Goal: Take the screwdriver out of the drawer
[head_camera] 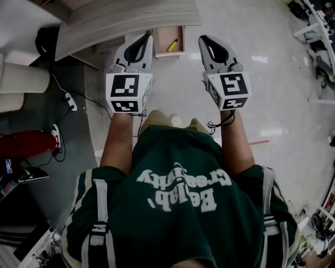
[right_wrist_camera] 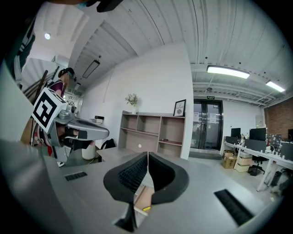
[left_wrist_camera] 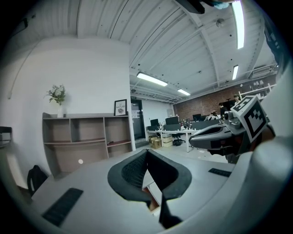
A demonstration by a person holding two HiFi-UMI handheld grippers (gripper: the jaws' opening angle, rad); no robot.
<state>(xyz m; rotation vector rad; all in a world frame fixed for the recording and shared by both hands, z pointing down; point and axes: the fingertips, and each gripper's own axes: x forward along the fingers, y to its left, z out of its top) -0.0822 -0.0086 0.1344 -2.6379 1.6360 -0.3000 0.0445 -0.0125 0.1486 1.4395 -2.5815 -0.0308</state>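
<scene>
The screwdriver (head_camera: 173, 45) lies in the open drawer (head_camera: 163, 37) at the top centre of the head view, toward the drawer's right side. Only a short yellow stretch of it shows. Its long axis slants from lower left to upper right in that frame, lying flat on the drawer's bottom. Which end is the tip I cannot tell; it is too small. The right gripper view also catches a yellow bit of it low in the frame, below the jaws.

The drawer juts out from under a pale wooden desk top (head_camera: 131, 15) that runs across the upper left.

The 2 grippers flank the drawer, both pointing toward it and nearly level. The left gripper (head_camera: 147, 35) sits just beside the drawer's left edge, its jaws pressed together with nothing between them. The right gripper (head_camera: 202, 38) is a little apart from the drawer's right edge, its jaws likewise together and empty.

The step in hand looks like the approach, with the grasp not yet begun. To do it well, 1 gripper, probably the right since the tool lies nearer it, should spread its jaws before dipping into the drawer. It should tilt downward and turn so the pads close across the slanted axis, not along it, while staying clear of the drawer's walls.
</scene>
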